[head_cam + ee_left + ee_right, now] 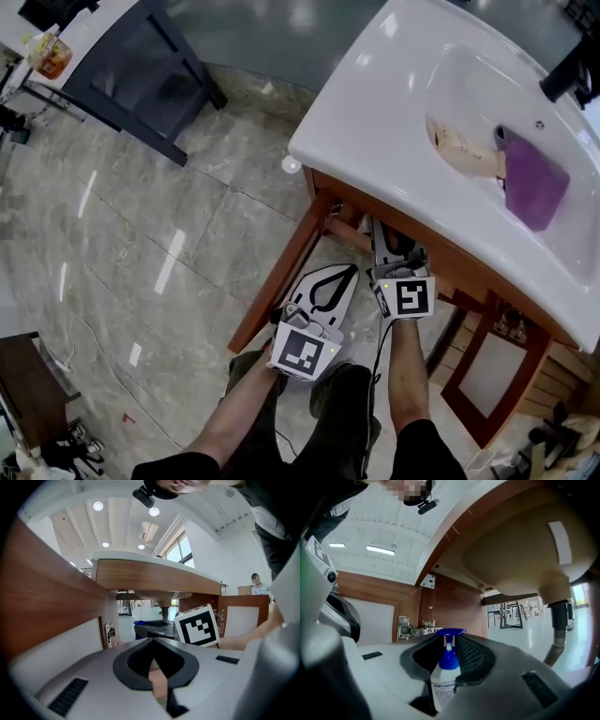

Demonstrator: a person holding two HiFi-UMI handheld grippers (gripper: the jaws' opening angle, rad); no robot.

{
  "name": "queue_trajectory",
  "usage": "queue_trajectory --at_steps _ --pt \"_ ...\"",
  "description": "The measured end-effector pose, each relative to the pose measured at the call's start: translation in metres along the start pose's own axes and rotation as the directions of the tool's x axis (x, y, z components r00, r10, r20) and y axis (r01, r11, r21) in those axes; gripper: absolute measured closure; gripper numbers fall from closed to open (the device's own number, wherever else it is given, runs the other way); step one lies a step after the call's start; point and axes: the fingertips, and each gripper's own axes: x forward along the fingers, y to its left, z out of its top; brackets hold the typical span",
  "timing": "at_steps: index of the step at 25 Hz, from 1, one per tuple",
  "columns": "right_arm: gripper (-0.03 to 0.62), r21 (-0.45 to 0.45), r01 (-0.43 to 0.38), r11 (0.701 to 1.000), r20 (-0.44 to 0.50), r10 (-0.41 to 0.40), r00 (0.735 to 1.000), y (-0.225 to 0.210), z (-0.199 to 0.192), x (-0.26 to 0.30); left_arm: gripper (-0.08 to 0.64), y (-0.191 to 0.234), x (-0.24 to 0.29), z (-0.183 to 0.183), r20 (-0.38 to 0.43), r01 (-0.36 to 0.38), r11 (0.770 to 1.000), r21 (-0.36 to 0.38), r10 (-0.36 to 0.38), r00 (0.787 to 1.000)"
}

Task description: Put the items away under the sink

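My right gripper [447,670] is shut on a pump bottle [442,682] with a pale body and a blue pump head, held upright between the dark pads. It points level into the open cabinet under the white sink [375,103], close to a wooden side wall. In the head view the right gripper [392,251] reaches under the counter's front edge, its tips hidden. My left gripper [347,274] hangs lower and to the left, outside the cabinet. In the left gripper view its jaws [157,686] are pressed on a thin tan strip that I cannot name.
Under the basin a drain pipe [558,620] hangs at the right. Metal hinges [412,629] sit on the cabinet's wooden wall. A wooden leg [281,281] stands at the left, an open door [492,375] at the right. A purple cloth [534,183] and a tan item [464,150] lie in the basin.
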Motion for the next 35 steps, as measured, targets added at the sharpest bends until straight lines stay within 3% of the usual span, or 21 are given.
queue_trajectory --at_steps 11,12,13,14,26,35 --pt "0.491 0.02 -0.01 1.0 -0.017 0.01 1.0 -0.002 -0.005 0.009 0.554 -0.001 0.004 -0.001 0.003 0.012 1.0 0.008 -0.012 1.0" --pt "0.449 0.034 -0.022 0.999 -0.04 0.023 0.999 -0.001 -0.009 0.009 0.554 -0.001 0.004 -0.001 0.005 0.013 1.0 0.008 -0.013 1.0" --pt "0.348 0.043 -0.032 0.999 -0.06 0.035 0.998 0.0 -0.013 0.01 0.554 -0.001 0.004 -0.001 0.007 0.015 1.0 0.006 -0.015 1.0" --pt "0.321 0.044 -0.037 0.998 -0.072 0.04 0.997 0.001 -0.015 0.009 0.554 0.0 0.004 -0.001 0.008 0.016 1.0 0.005 -0.016 1.0" --pt "0.324 0.027 0.024 0.999 -0.095 -0.022 0.995 0.002 0.002 -0.032 0.554 -0.013 -0.015 0.015 0.02 0.055 0.998 0.028 -0.056 0.998" --pt "0.454 0.042 0.074 0.996 -0.151 -0.066 0.986 0.018 0.042 -0.077 0.554 -0.022 -0.046 0.057 0.011 0.075 0.997 0.003 -0.075 0.997"
